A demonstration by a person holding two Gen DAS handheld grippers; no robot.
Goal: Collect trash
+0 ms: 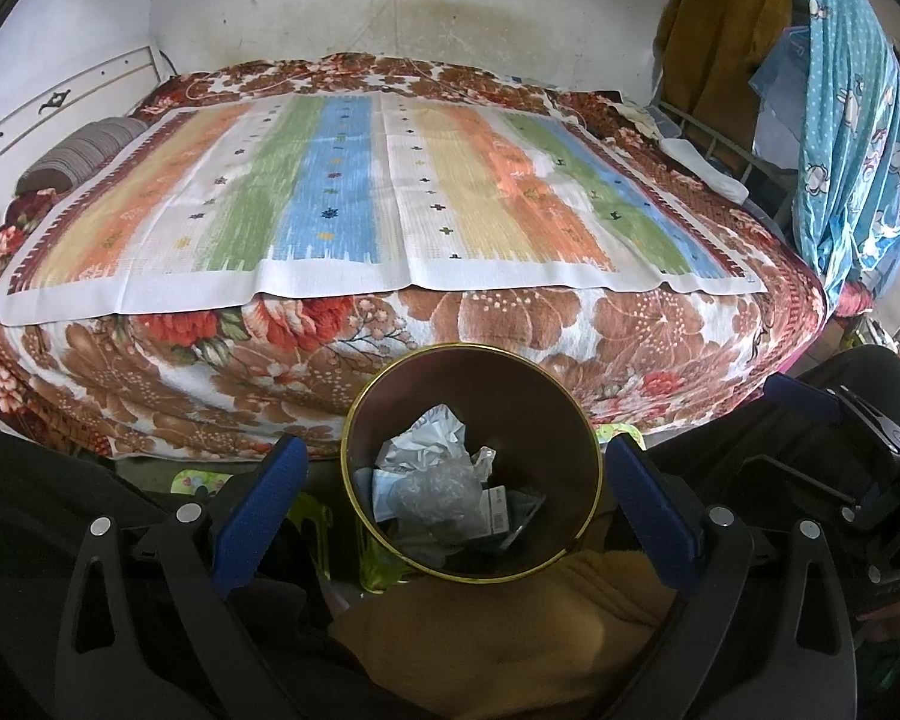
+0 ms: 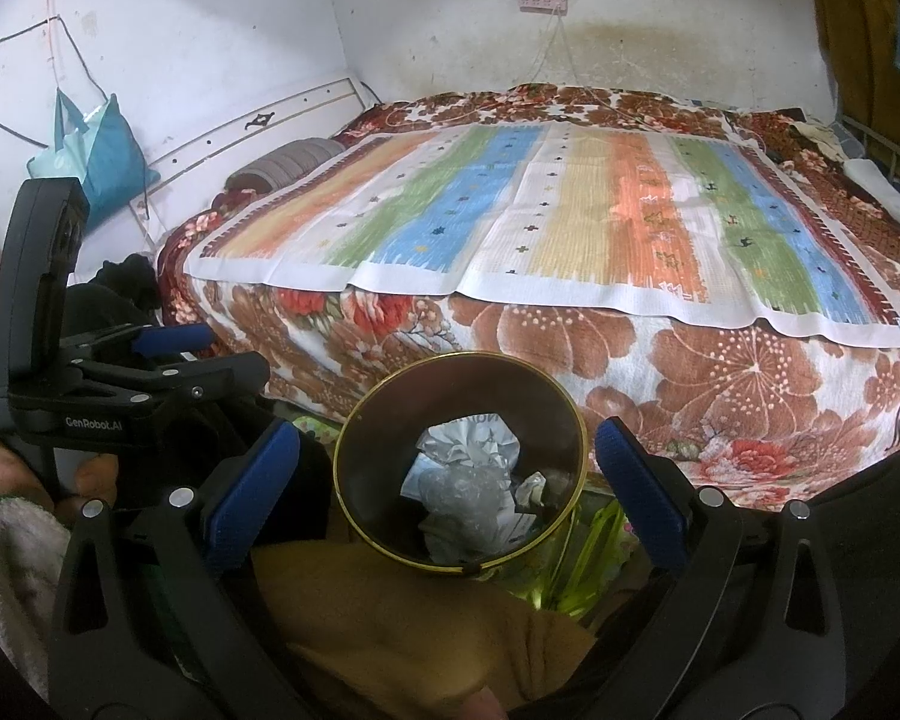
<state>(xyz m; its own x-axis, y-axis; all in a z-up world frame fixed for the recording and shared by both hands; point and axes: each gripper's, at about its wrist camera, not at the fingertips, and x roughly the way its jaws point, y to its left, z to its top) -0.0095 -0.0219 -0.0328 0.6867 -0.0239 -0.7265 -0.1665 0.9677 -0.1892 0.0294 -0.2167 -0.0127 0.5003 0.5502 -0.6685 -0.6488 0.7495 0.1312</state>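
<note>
A round dark trash bin with a gold rim (image 1: 471,360) stands on the floor in front of the bed; it also shows in the right wrist view (image 2: 459,360). Inside lie crumpled paper and plastic trash (image 1: 435,480), also seen from the right wrist (image 2: 468,480). My left gripper (image 1: 450,480) is open and empty, its blue fingers either side of the bin above it. My right gripper (image 2: 450,480) is open and empty, likewise above the bin. The left gripper also shows at the left of the right wrist view (image 2: 168,354).
A bed with a floral blanket (image 1: 390,348) and a striped cloth (image 1: 378,204) fills the view ahead. A tan cloth (image 1: 498,630) lies below the bin. Clothes hang at the right (image 1: 846,120). A blue bag (image 2: 99,144) hangs on the left wall.
</note>
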